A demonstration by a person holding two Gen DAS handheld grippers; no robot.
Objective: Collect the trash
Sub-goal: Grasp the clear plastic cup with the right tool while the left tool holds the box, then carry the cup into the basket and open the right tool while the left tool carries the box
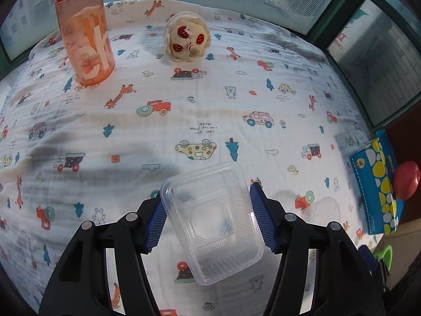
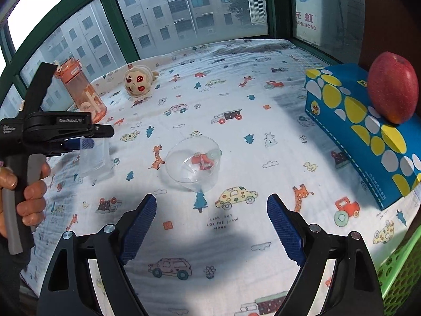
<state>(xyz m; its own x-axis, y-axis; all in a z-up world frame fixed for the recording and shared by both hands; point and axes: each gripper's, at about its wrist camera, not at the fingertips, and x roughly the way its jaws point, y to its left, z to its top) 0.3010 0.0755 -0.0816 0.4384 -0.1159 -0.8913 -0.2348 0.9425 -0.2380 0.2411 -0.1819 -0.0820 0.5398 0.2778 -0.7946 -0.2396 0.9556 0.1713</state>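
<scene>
Tray [image 1: 213, 226] clamped in left gripper [image 1: 208, 218] | cup [image 2: 193, 167] ahead of gaping right gripper [image 2: 211, 226]

The clear plastic tray [image 1: 213, 226] looks thin, glossy and ribbed; the surface [image 1: 184, 121] wears soft, crinkled printed cloth. The orange bottle [image 1: 84, 34] is translucent plastic, the apple [image 2: 393, 87] shiny-skinned.

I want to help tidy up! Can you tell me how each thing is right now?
Clear plastic tray: gripped between the left gripper's pads, lifted.
Clear plastic bowl: tipped on its side on the cloth, empty.
Right gripper: open, holding nothing.
Orange bottle: upright, lid closed.
Plush toy: lying on the cloth.
Apple: whole, resting on the blue box.
Green basket: only a corner shows.
</scene>
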